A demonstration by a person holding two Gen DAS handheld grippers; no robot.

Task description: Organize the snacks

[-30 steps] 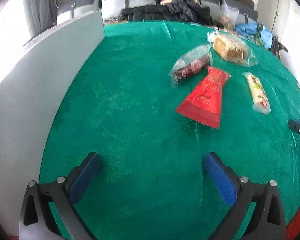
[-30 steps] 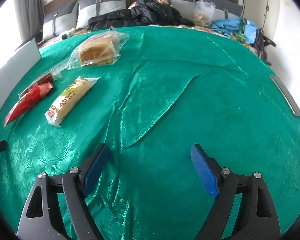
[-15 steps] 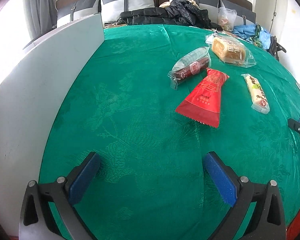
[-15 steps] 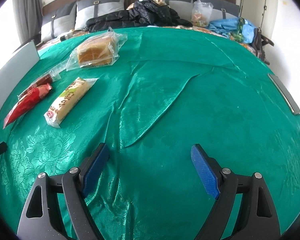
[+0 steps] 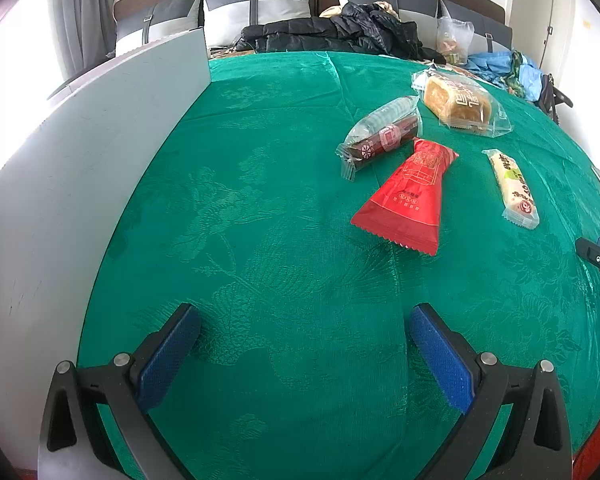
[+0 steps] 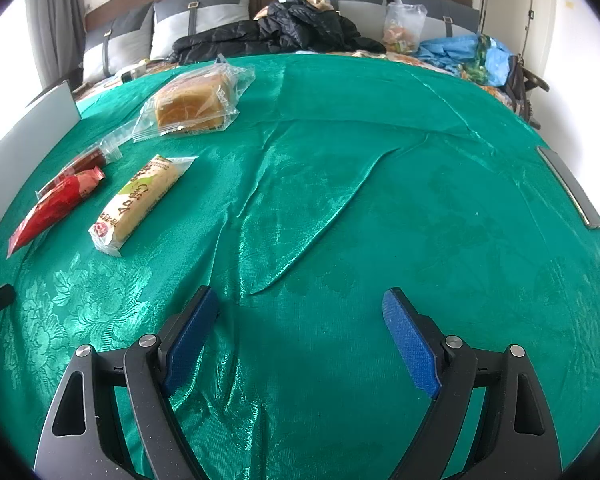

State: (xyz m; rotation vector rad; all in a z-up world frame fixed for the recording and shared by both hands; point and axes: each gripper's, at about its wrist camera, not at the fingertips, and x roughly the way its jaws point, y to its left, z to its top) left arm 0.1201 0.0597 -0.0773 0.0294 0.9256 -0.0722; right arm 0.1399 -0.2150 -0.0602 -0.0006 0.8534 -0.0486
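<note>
The red snack pouch [image 5: 408,196] is the packet lying closest to my left gripper [image 5: 300,348], ahead of it and off to the right on the green tablecloth [image 5: 260,240], with its wide crimped end toward me and its narrow neck pointing away, so its long axis runs roughly along my line of reach, leaning a little to the right. Touching that neck, further off, is the dark roll in a clear wrapper [image 5: 380,136], lying crosswise; beyond it to the right sits the wrapped bread loaf [image 5: 458,104], and further right the long pale cake bar [image 5: 514,188], also lengthwise to me. From my right gripper [image 6: 300,336] the same four lie well off to the left: the bar [image 6: 140,200] nearest, the pouch [image 6: 56,204] beyond it at the edge of view. Both my grippers hang above bare cloth with fingers spread wide and nothing between them. I judge the left to be better placed for the pouch, the right for the bar. A grey board [image 5: 80,160] stands along the cloth's left edge.
</note>
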